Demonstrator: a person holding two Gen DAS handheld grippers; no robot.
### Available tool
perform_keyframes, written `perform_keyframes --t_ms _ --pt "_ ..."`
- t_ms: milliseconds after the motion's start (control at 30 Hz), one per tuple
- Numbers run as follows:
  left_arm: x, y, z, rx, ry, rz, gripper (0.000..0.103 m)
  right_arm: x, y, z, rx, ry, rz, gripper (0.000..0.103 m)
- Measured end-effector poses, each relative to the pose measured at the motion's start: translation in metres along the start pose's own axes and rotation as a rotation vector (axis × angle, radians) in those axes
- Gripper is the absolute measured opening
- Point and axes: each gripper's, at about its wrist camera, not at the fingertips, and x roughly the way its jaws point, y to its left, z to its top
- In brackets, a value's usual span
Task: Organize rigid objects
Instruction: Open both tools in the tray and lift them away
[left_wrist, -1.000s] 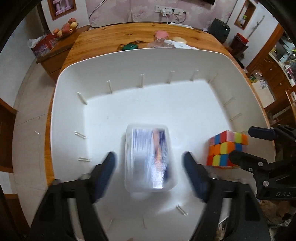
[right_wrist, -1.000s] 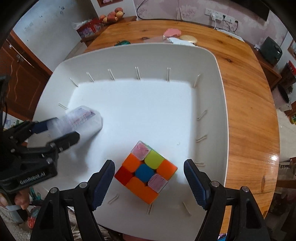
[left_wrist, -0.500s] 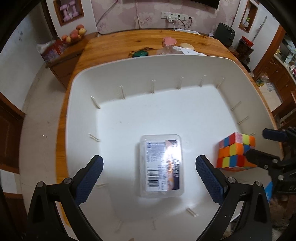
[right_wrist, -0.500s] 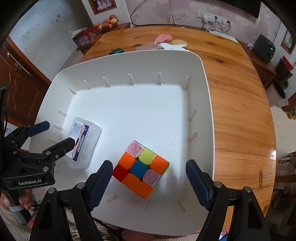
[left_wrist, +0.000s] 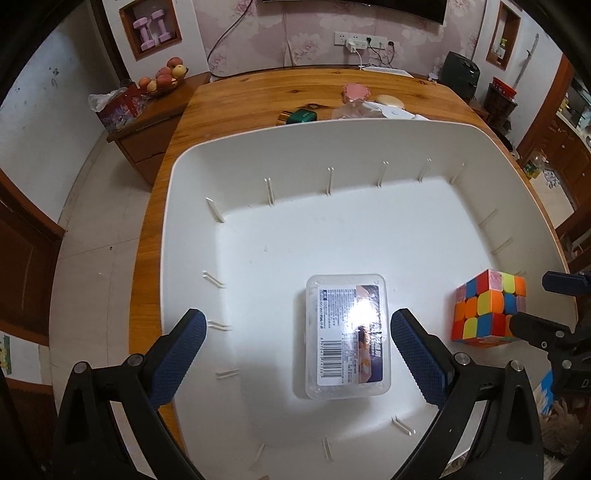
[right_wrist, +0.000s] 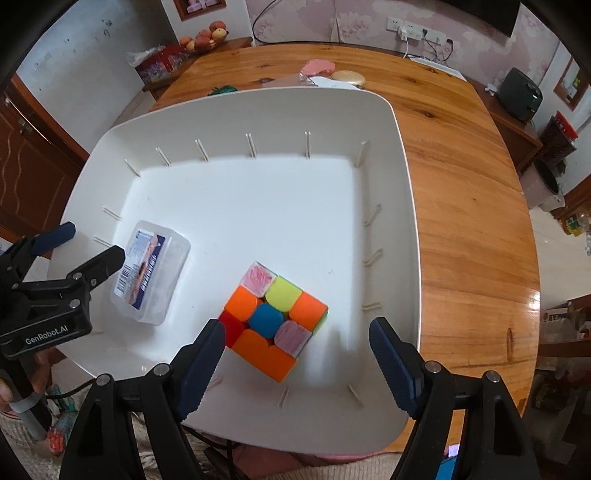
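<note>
Both items sit on the floor of the white bin (left_wrist: 177, 206), which rests on the wooden surface (right_wrist: 472, 206). Clear plastic box (left_wrist: 348, 334) lies flat, near-left; Rubik's cube (right_wrist: 273, 319) near-right, well apart from it, likely spaced for separate grasps. Left hand-held gripper (left_wrist: 297, 358) spread wide, empty, above the box. Right hand-held gripper (right_wrist: 297, 363) also spread, empty, over the cube.
</note>
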Motion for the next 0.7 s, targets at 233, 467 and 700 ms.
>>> perform_keyframes --t_ms 233,467,700 --pt "-0.007 -0.013 -0.004 0.06 -0.029 0.008 0.1 0.001 -0.012 -0.01 0.063 0.037 -0.046 0.078" --pt "-0.014 -0.016 0.0 0.071 -0.042 -0.014 0.1 -0.002 -0.022 -0.021 0.106 0.049 -0.066 0.078" --pt "-0.043 -0.01 0.024 0.073 -0.115 -0.007 0.1 -0.023 -0.017 -0.011 0.077 -0.025 -0.117 0.079"
